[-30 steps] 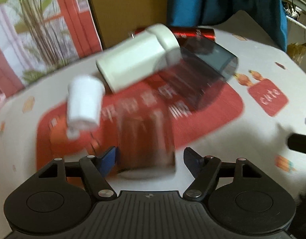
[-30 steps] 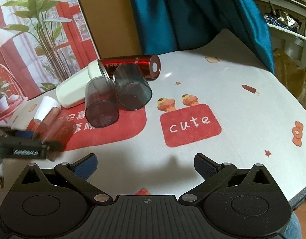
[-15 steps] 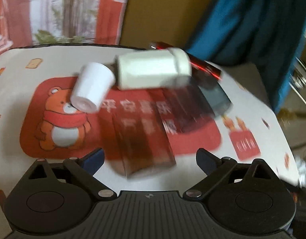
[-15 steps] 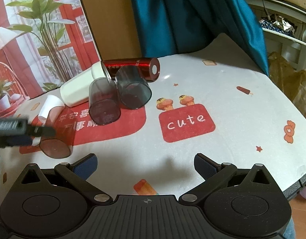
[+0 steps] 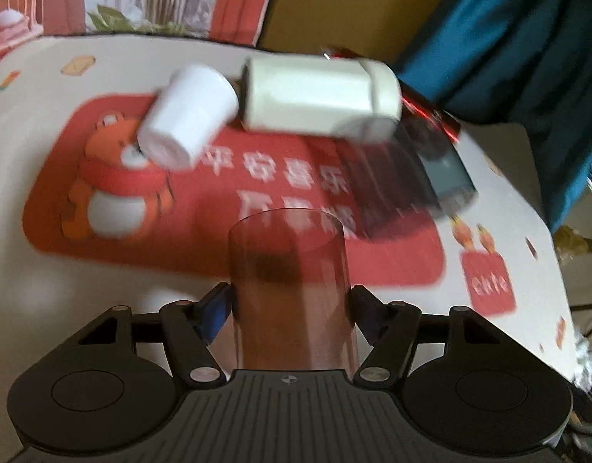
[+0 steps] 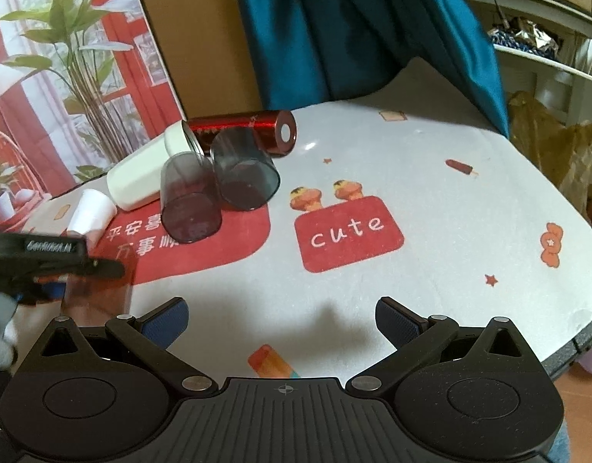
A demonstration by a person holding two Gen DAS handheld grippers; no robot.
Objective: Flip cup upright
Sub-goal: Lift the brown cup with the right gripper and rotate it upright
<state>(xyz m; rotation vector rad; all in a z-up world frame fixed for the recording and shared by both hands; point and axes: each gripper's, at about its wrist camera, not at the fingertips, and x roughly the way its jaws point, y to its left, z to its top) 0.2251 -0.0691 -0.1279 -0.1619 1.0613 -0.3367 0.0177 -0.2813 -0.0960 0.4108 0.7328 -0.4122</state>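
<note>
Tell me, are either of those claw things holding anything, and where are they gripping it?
The left gripper holds a see-through reddish cup, its fingers pressed against the cup's sides, low on its wall. The right gripper is open and holds nothing.

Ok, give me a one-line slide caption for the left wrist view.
Left gripper clamps a tinted clear cup, mouth up, above the red bear mat; white cups lie tipped behind.
</note>
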